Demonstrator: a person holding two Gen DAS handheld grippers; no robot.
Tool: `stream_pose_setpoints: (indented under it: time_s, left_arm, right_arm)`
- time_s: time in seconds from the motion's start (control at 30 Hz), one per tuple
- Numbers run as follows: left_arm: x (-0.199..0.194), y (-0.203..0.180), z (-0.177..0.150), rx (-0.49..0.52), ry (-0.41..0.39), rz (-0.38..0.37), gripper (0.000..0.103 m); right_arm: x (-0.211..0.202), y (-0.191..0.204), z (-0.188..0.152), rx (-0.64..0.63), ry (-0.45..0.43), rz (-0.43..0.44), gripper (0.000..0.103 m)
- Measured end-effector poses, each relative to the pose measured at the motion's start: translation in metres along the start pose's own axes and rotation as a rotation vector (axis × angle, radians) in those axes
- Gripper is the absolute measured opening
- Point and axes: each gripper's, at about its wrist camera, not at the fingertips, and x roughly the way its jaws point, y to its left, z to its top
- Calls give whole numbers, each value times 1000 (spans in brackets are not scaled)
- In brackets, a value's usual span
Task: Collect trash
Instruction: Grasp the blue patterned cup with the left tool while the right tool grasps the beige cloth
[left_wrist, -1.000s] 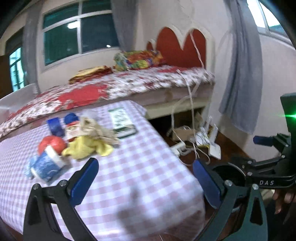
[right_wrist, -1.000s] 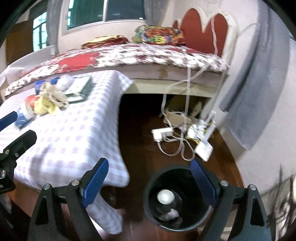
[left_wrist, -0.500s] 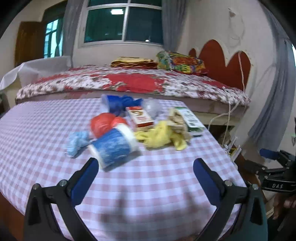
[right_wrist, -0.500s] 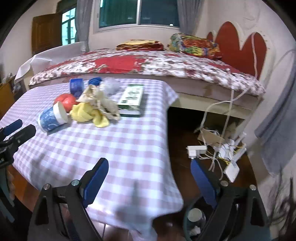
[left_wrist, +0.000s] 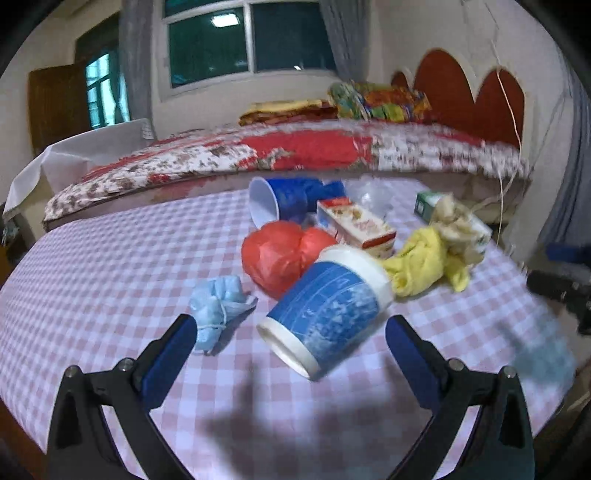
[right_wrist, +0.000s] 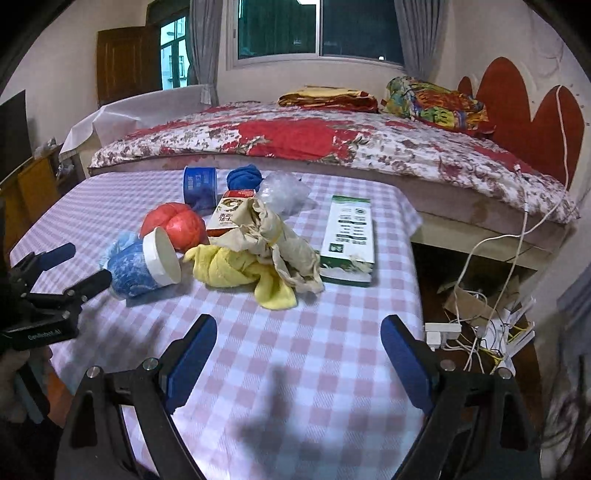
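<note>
My left gripper (left_wrist: 290, 334) hangs spread wide and empty over the table (left_wrist: 110, 266), and the nearest piece of trash, a blue-and-white paper cup (left_wrist: 327, 308) lying on its side, sits just ahead of it, between the lines of its jaws. I judge this cup the one to take first: I should straddle its middle rather than its soft open end, and close gently so it does not crush or roll away. Just left of the jaws lies a crumpled blue face mask (left_wrist: 218, 304); beyond the cup are a red plastic bag (left_wrist: 280, 251) and a yellow cloth (left_wrist: 424, 264). My right gripper (right_wrist: 299, 349) is also spread and empty, the yellow cloth ahead of it and a green-and-white carton (right_wrist: 347, 240) farther off to its right.
</note>
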Motion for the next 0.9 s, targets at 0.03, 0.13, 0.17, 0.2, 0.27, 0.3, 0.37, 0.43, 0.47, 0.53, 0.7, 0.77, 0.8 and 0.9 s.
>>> stream_pose_setpoints:
  time_s: [0.03, 0.13, 0.17, 0.2, 0.27, 0.3, 0.37, 0.43, 0.47, 0.53, 0.7, 0.77, 0.8, 0.9]
  left_arm:
    - [5, 0, 0, 14, 15, -9, 102]
    - [21, -4, 0, 39, 49, -44, 101]
    - [25, -6, 0, 43, 58, -56, 96]
    - [30, -8, 1, 43, 72, -68, 92]
    - [38, -11, 1, 23, 105, -90, 77]
    - [39, -11, 3, 10, 115, -94, 75]
    - [35, -9, 6, -23, 89, -116, 71]
    - [34, -8, 9, -44, 86, -135, 69]
    - [34, -8, 9, -50, 84, -137, 68]
    - [35, -10, 11, -54, 86, -144, 67]
    - [34, -13, 12, -62, 80, -153, 64]
    - [37, -15, 14, -64, 77, -156, 63]
    - [36, -15, 14, -66, 77, -159, 63]
    - [30, -15, 13, -74, 68, -163, 62]
  right_arm:
    - [4, 0, 1, 0, 4, 1, 92]
    - [19, 0, 4, 3, 21, 0, 92]
    - [25, -1, 6, 5, 28, 1, 92]
    - [31, -1, 7, 6, 34, 2, 92]
    - [39, 0, 9, 4, 40, 2, 92]
    - [43, 1, 11, 2, 39, 4, 92]
    - [48, 3, 16, -1, 32, 6, 92]
    - [52, 5, 23, 1, 19, 15, 92]
    - [55, 7, 28, -2, 9, 27, 92]
    - [58, 11, 37, -15, -10, 35, 92]
    - [74, 19, 50, -40, -8, 63, 75]
    - [78, 20, 51, -39, 3, 86, 51]
    - [79, 21, 51, -40, 7, 83, 37]
    - [74, 21, 47, -32, 0, 95, 33]
